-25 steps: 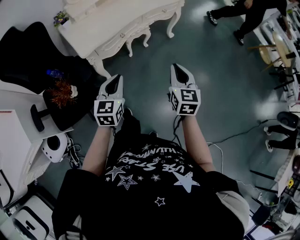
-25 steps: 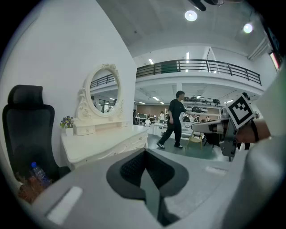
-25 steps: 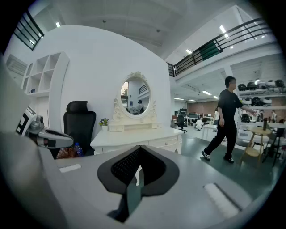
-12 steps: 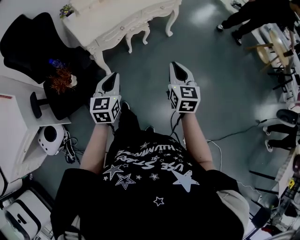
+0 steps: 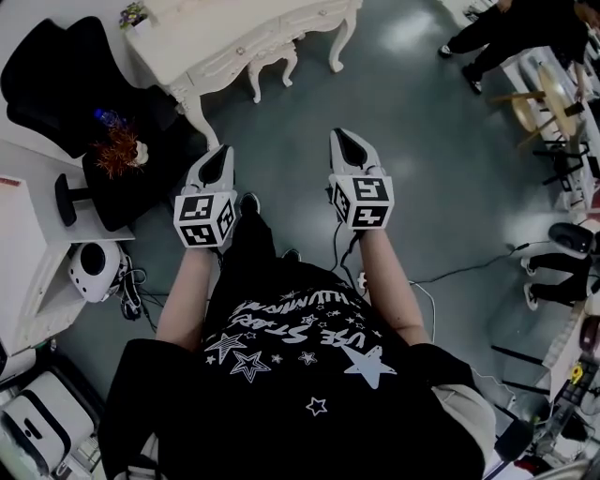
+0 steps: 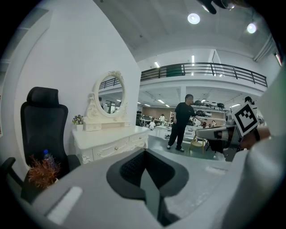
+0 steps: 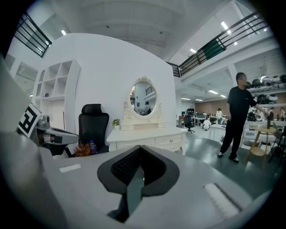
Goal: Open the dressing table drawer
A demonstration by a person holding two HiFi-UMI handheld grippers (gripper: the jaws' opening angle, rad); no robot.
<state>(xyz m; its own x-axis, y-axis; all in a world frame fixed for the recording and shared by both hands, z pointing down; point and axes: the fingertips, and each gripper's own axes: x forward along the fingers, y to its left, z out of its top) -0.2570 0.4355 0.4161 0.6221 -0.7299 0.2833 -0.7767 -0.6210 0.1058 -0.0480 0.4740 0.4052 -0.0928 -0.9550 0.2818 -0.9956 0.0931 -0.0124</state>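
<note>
Left claw (image 5: 220, 157) and right claw (image 5: 345, 142) shifted, extended forward.

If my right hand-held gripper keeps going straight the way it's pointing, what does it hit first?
Probably the white dressing table, which stands straight ahead of the right hand-held gripper with only floor showing between them. Depth is unclear, so it could meet the floor first.

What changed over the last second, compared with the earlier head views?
The grey left gripper and right gripper drifted slightly left in the head view; the white carved dressing table also sits a little higher. Nothing was gripped or released. Both stay shut and empty, drawers closed.
</note>
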